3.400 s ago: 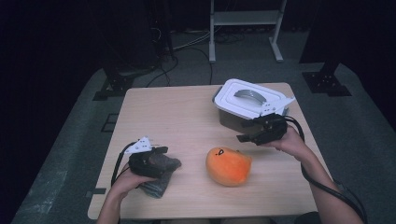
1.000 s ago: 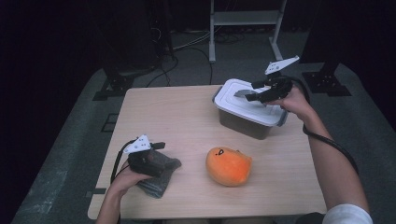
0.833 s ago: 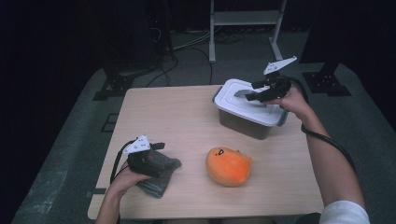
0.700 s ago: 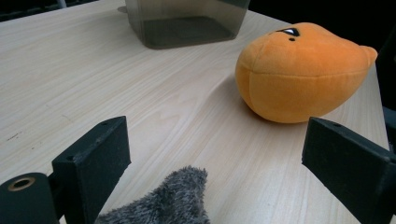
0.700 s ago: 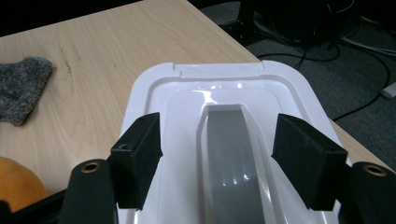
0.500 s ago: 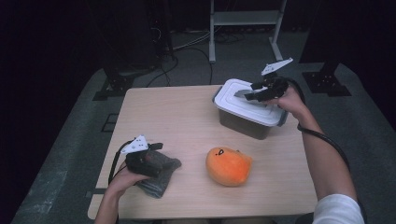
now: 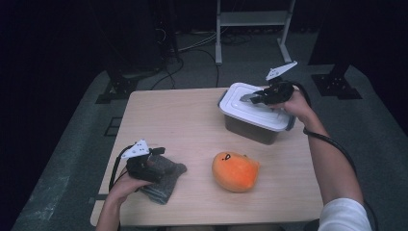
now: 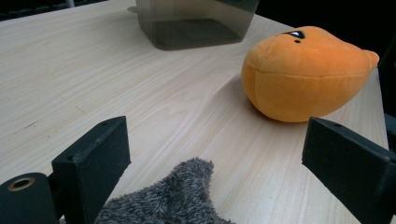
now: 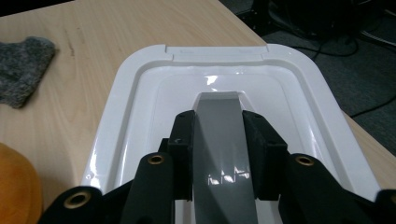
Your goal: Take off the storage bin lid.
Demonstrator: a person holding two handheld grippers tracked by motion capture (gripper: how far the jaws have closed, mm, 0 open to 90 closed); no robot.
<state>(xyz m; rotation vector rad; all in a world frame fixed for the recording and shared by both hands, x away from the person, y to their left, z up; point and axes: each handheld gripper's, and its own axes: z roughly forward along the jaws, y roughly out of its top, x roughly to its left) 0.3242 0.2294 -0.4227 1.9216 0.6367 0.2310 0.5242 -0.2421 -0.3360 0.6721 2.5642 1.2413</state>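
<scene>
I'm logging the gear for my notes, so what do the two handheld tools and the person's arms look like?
Both are black: the left tool and the right tool each carry a pale three-cornered plate on top and trail a black cable. Their jaws are blocky and matte black, with brass-coloured rings near the base. A white short sleeve covers the right upper arm; both forearms are bare.

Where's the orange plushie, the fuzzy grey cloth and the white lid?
orange plushie [image 7: 235, 171], high view, middle of its body
fuzzy grey cloth [image 7: 166, 178], high view, bare right part
white lid [image 9: 140, 93], right gripper view, left rim

High overhead view; two close tool views, all sharing the table [image 7: 183, 120].
</scene>
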